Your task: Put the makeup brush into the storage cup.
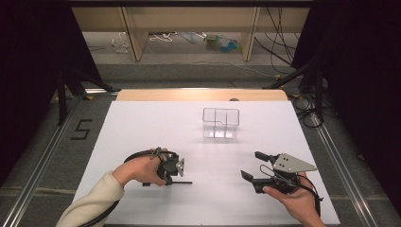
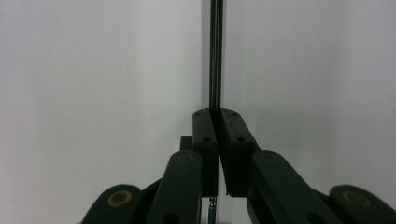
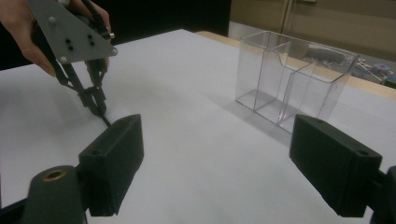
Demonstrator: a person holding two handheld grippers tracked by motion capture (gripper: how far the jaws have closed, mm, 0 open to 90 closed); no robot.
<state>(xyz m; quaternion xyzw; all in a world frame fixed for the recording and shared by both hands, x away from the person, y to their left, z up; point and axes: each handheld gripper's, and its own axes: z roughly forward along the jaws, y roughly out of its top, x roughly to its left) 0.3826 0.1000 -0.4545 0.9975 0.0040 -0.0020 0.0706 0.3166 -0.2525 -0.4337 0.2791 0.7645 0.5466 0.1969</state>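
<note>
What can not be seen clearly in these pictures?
- Thin black stick: its far end is cut off by the top edge of the left gripper view; what it is stays unclear.
- Left gripper: the hand covers much of its body in the high view.
- Clear box: its compartments look empty, but glare blurs the bottom.

The high view looks forward and down over my white table [image 1: 142, 123]. My left gripper view stares close along its jaws at the tabletop. My right gripper view sits low, sharing the clear divided box [image 3: 292, 77] with the high view.
</note>
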